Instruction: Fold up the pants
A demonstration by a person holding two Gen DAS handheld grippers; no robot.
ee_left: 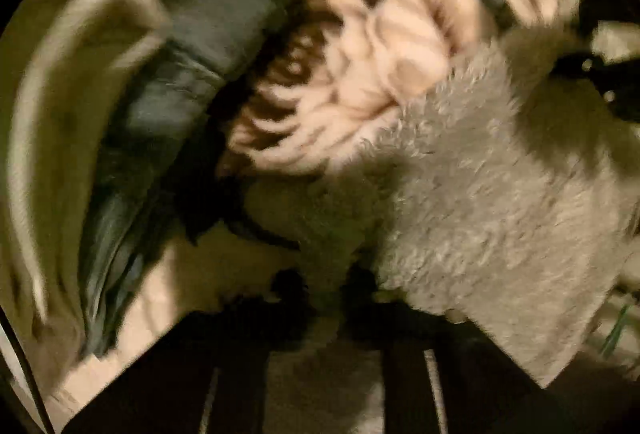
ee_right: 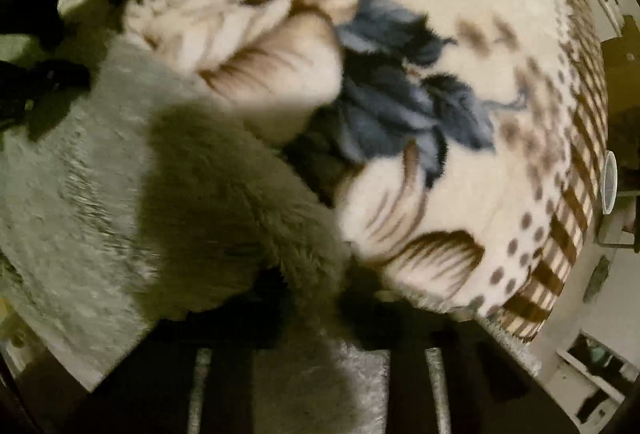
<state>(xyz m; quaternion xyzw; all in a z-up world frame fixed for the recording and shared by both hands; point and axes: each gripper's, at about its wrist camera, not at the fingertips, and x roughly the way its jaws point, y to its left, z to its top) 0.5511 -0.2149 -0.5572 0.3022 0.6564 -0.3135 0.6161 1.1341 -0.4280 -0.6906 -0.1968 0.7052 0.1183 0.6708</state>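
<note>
Left wrist view: the fuzzy grey fleece pants [ee_left: 480, 193] lie ahead and right of the left gripper [ee_left: 324, 298]; the cloth runs down between its dark fingers [ee_left: 288, 286], which look clenched on a bunch of it, though blur softens the tips.
Beyond the fingers: a cream plush blanket with brown and blue flower print [ee_left: 380, 45] lies straight ahead; a dark green-grey garment with a stitched seam [ee_left: 208, 45] hangs to the left.
Right wrist view: the same grey pants spread ahead and left of the right gripper [ee_right: 316, 298], and a shadowed fold of them passes between its fingers [ee_right: 360, 298]; these too appear closed on the fleece.
Bed: the blanket covers everything ahead and right of the fingers.
Long axis: I cannot tell it for certain; the broad grey panel seems to stretch sideways between the two grippers.
Nearer hand: neither; both seem to hold the near edge, so the coming fold likely carries that edge forward, away from the fingers.
</note>
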